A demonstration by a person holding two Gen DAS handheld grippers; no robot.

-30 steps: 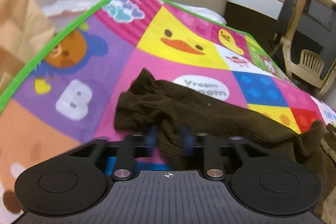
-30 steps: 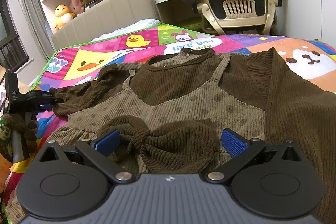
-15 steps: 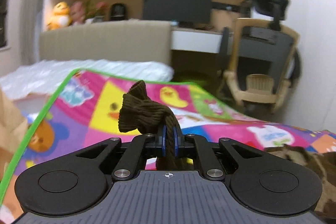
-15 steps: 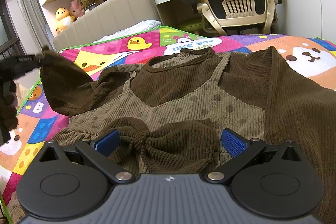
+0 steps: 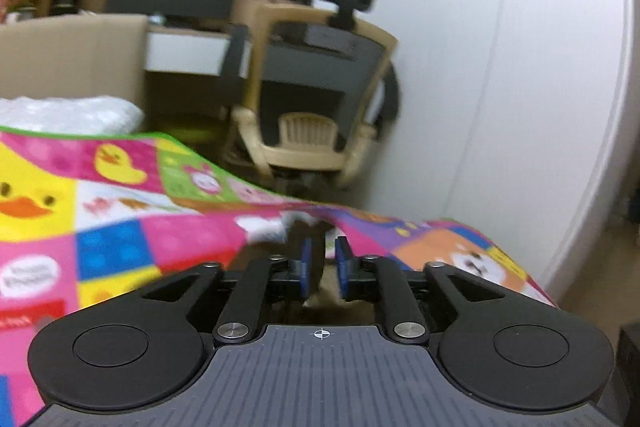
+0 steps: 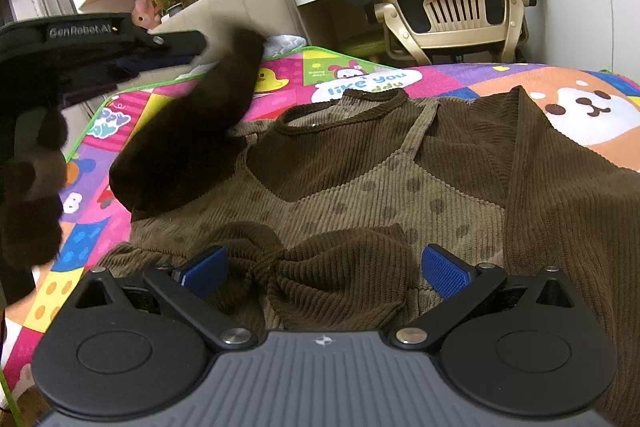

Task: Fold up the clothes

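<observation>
Here left hand-held gripper [image 6: 200, 45] lifts brown sleeve [image 6: 188, 143] above mat [image 6: 500, 79].

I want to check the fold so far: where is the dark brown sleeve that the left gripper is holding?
In the right wrist view, the dark brown corduroy sleeve hangs lifted at the left, pinched by the left gripper, above the colourful play mat beside the garment's round neckline.

Left gripper [image 6: 192, 45] — "GenRobot.AI"; mat [image 6: 460, 79] — "like you".
</observation>
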